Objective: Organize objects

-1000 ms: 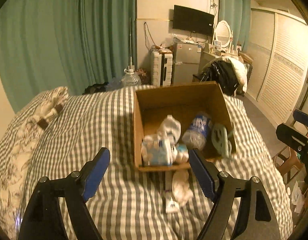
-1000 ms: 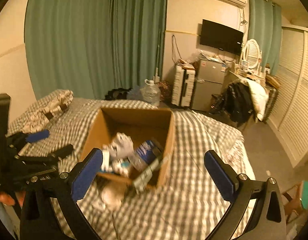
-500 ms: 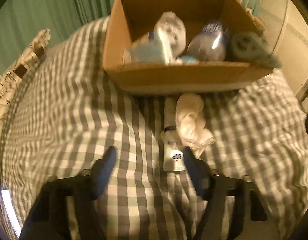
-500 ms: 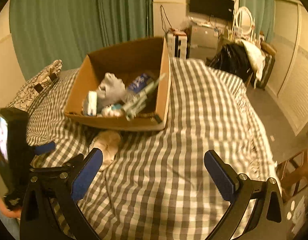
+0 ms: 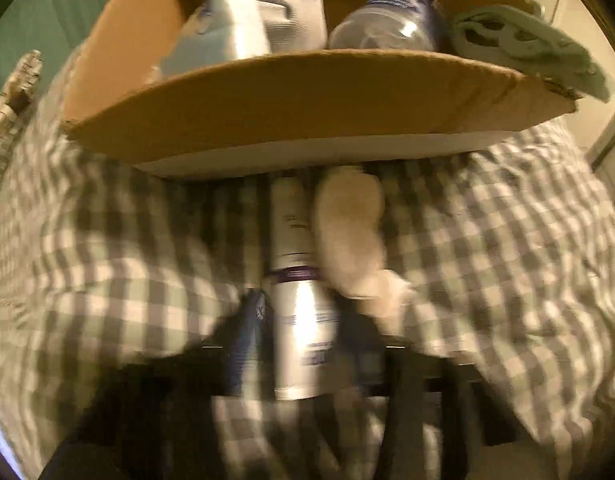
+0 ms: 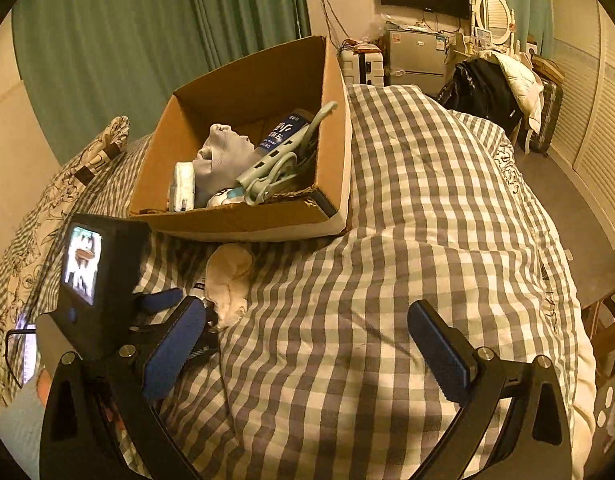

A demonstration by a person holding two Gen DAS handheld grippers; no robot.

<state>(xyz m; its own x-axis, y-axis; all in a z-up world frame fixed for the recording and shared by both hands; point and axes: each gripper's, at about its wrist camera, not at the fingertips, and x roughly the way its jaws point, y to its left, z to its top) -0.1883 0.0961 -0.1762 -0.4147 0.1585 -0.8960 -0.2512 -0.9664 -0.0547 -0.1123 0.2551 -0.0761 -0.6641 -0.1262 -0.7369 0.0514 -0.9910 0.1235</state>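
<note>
A white tube [image 5: 297, 280] with a purple band lies on the checked bedspread, just in front of the cardboard box [image 5: 307, 96]. A cream sock [image 5: 349, 236] lies against its right side. My left gripper [image 5: 303, 340] is low over the bed, its blurred jaws on either side of the tube's near end and close against it. In the right wrist view the left gripper [image 6: 169, 306] sits by the sock [image 6: 229, 276]. My right gripper [image 6: 307, 352] is open and empty above the bedspread. The box [image 6: 243, 220] holds a bottle, a grey cloth, tissues and a green hanger.
The bedspread [image 6: 427, 220] slopes down to the right, to the floor. A patterned pillow [image 6: 67, 184] lies at the left. Green curtains, a suitcase, a fridge and a clothes-piled chair stand behind the bed.
My left gripper has dropped to the bed and moved forward, and its jaws have narrowed around the tube. My right gripper has tilted down a little and stays open.
</note>
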